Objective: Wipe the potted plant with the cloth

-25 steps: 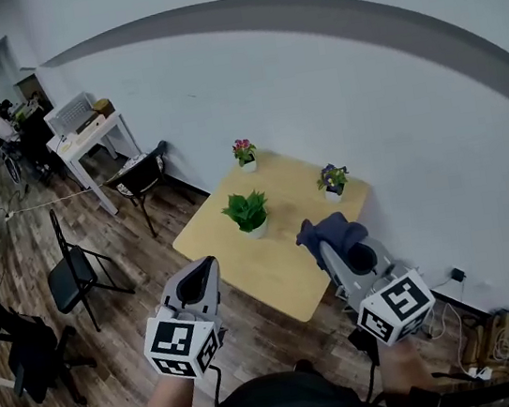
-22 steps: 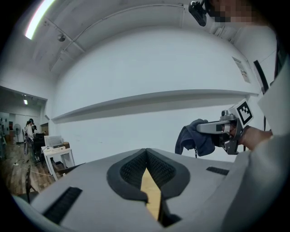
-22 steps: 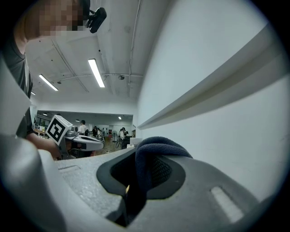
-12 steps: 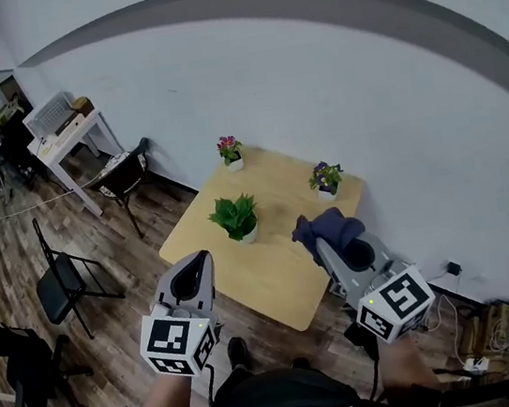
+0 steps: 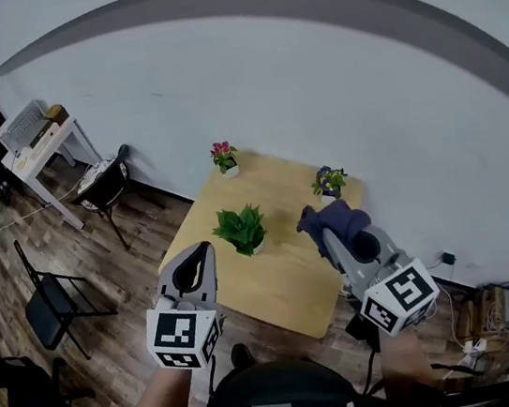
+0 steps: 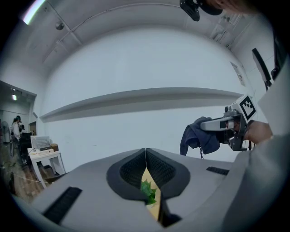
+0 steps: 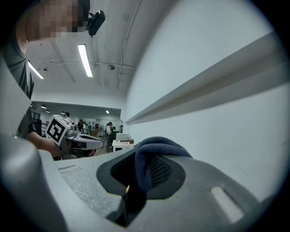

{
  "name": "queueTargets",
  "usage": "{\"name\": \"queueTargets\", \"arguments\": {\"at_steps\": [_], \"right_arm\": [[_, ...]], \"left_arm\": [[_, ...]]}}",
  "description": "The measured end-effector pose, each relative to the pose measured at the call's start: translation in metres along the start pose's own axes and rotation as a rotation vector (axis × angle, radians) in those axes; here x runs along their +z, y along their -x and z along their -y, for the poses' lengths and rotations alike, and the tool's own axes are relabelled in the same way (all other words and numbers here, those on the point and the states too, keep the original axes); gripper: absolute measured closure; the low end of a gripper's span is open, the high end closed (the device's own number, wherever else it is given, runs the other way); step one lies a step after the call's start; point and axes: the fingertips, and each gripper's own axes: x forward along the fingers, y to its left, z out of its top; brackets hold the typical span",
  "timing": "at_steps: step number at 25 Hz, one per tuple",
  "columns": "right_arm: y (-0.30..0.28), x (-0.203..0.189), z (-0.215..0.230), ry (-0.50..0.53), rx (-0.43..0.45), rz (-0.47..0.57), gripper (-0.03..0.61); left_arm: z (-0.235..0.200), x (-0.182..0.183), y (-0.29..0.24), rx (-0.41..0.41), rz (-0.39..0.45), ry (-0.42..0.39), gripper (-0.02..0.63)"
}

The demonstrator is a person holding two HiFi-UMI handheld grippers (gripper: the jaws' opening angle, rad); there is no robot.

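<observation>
A green leafy potted plant (image 5: 241, 228) in a white pot stands near the middle of a pale wooden table (image 5: 279, 270); I glimpse its leaves (image 6: 148, 194) past the left jaws. My left gripper (image 5: 198, 254) is shut and empty, held short of the table's near left edge. My right gripper (image 5: 333, 232) is shut on a dark blue cloth (image 5: 328, 220), which drapes over the jaw tips (image 7: 147, 170) at the table's right side. The cloth (image 6: 199, 138) and right gripper show at the right of the left gripper view.
A pink-flowered pot (image 5: 223, 159) stands at the table's far corner and a purple-flowered pot (image 5: 328, 182) near the wall. Black chairs (image 5: 101, 188) and a white desk (image 5: 33, 150) lie to the left. Cables and a power strip (image 5: 499, 318) are on the floor at right.
Both grippers and my view have advanced toward the table, which now lies closer beneath them. The right gripper still grips the cloth; the left stays shut.
</observation>
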Motion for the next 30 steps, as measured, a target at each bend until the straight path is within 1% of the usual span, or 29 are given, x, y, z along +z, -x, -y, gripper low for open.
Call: {"name": "queueTargets", "arguments": {"at_steps": [6,7,8,12,13,15,20,25,30], "right_arm": [[-0.025,-0.005,-0.004,-0.004,-0.073,-0.040,0.533],[-0.027,-0.005,-0.004,-0.006,-0.087,-0.045,0.532],[-0.029,-0.006,-0.004,-0.008,-0.100,-0.050,0.533],[-0.032,-0.012,0.007,-0.025,-0.149,-0.066,0.533],[-0.033,-0.015,0.010,-0.032,-0.151,-0.072,0.534],[-0.031,-0.020,0.016,-0.036,-0.139,-0.085,0.534],[-0.022,-0.032,0.041,-0.040,-0.091,-0.106,0.534],[-0.009,-0.046,0.064,-0.047,-0.034,-0.127,0.534],[-0.001,-0.059,0.082,-0.054,0.010,-0.143,0.533]], "left_arm": [[-0.021,-0.011,-0.023,-0.119,-0.020,-0.001,0.611],[-0.022,-0.014,-0.026,-0.142,-0.032,-0.006,0.589],[-0.022,-0.018,-0.029,-0.167,-0.044,-0.010,0.535],[-0.020,-0.031,-0.046,-0.224,-0.066,-0.034,0.531],[-0.017,-0.036,-0.052,-0.233,-0.081,-0.041,0.531],[-0.005,-0.051,-0.064,-0.246,-0.126,-0.056,0.511],[0.035,-0.085,-0.084,-0.225,-0.226,-0.102,0.512],[0.064,-0.120,-0.103,-0.151,-0.331,-0.145,0.511],[0.081,-0.160,-0.127,-0.097,-0.435,-0.223,0.511]]}}
